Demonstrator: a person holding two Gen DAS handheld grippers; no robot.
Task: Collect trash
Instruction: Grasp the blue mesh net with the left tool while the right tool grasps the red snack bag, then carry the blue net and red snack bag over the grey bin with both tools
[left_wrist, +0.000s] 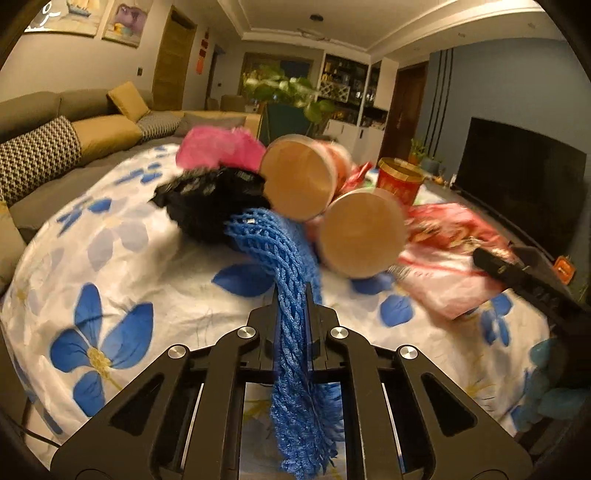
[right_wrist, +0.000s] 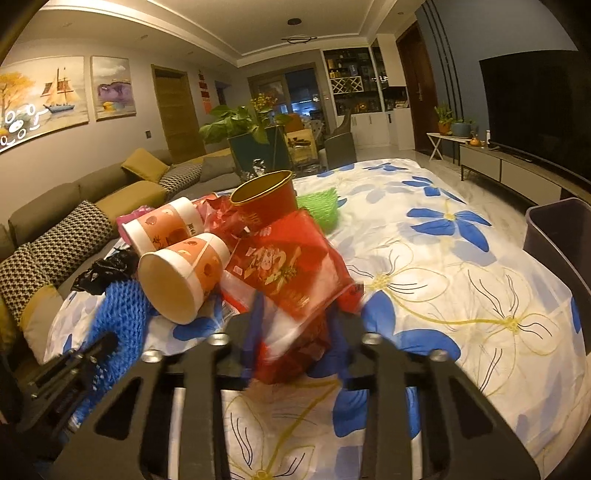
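The blue foam net (left_wrist: 291, 332) runs up the lower centre of the left view, pinched between the narrowed jaws of the left gripper (left_wrist: 292, 295). In the right view a red plastic bag (right_wrist: 291, 266) fills the middle, its lower end clamped in the right gripper (right_wrist: 295, 314). Both pickups look made, so the step in hand is carrying off; next each piece likely needs lifting clear of the heap and over to the grey bin (right_wrist: 554, 225) at the right edge. Counted: two paper cups (right_wrist: 177, 273) lying on their sides, one red tub (right_wrist: 266, 199), one green net (right_wrist: 321, 206), one black bag (right_wrist: 103, 269), one pink bag (left_wrist: 214, 147), all on the floral cloth (right_wrist: 443, 258)
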